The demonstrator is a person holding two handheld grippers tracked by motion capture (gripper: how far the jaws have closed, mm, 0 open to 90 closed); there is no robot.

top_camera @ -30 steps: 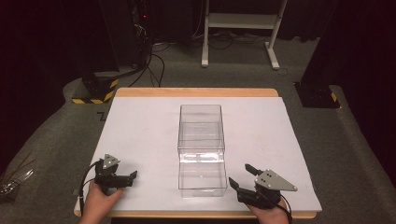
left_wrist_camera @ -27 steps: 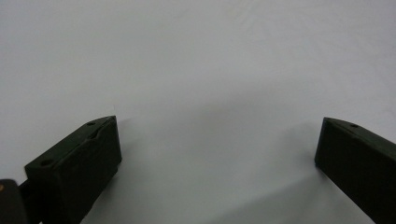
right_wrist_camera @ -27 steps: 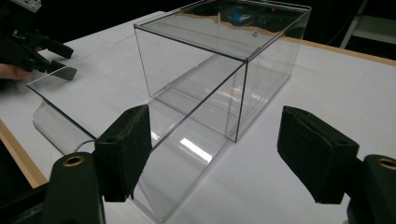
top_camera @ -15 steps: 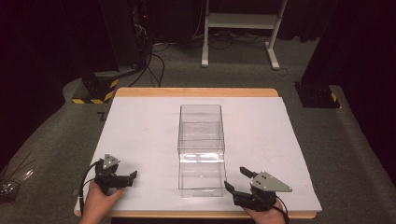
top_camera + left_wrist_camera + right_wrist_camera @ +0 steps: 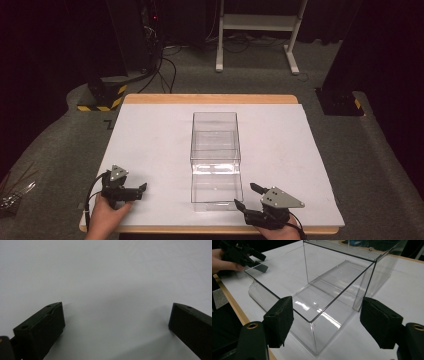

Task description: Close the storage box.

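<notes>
A clear plastic box [image 5: 215, 160] stands in the middle of the white-covered table [image 5: 150, 140], its long side running away from me. In the right gripper view its open near corner [image 5: 312, 320] lies straight ahead, between the wide-apart jaws of my right gripper [image 5: 327, 315]. In the high view the right gripper [image 5: 245, 196] is open, just off the box's near right corner. My left gripper [image 5: 141, 189] rests at the near left, jaws pointing right toward the box. Its own view has the left gripper [image 5: 116, 310] open over the bare white sheet [image 5: 107, 277].
The table's wooden front edge [image 5: 200, 231] runs just under both hands. On the grey floor are a black stand with a yellow-black striped base [image 5: 100, 97], a white frame [image 5: 255, 30], a black base [image 5: 340, 102] and clear wrapping [image 5: 15, 190].
My right gripper has slid left and toward the front edge, closer to the box's near right corner. The left gripper and the box have stayed put.
</notes>
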